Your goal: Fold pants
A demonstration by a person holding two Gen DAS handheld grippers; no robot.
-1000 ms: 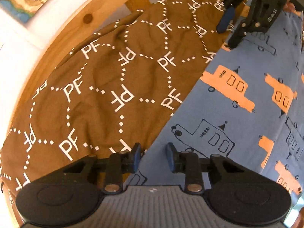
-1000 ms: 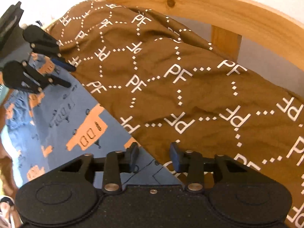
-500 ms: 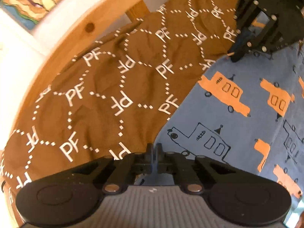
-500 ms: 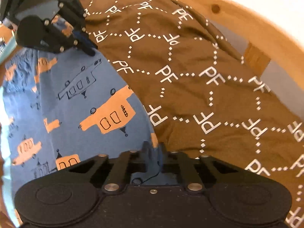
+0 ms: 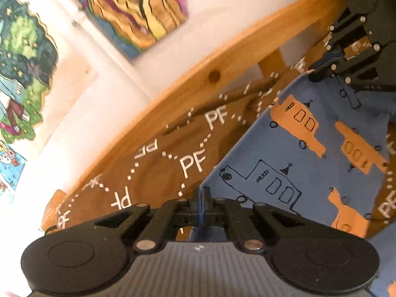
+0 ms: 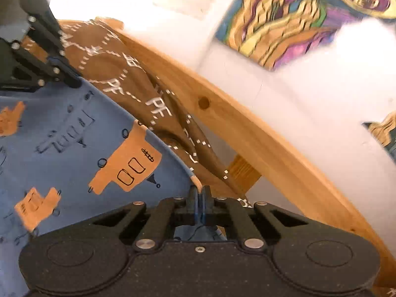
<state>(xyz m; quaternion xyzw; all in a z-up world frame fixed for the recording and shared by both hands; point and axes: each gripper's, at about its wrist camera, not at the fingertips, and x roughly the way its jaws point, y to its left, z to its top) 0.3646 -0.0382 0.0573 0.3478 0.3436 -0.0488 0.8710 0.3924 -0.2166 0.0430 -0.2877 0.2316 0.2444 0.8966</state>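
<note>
Warm, bright light washes both fisheye views, the white wall [image 6: 309,104] glares nearly blown out, motion blur smears the wall pictures [image 5: 138,10] and fabric print, and the wooden rail [image 5: 222,69] bows strongly toward the edges.

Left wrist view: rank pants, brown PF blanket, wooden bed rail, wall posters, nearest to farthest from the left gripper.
1. Blue pants: edge clamped in the left gripper, spreading right.
2. Brown PF blanket: just beyond the fingertips, left and under the pants.
3. Wooden bed rail: behind the blanket, arcing across.
4. Wall posters: top left, past the rail.
</note>
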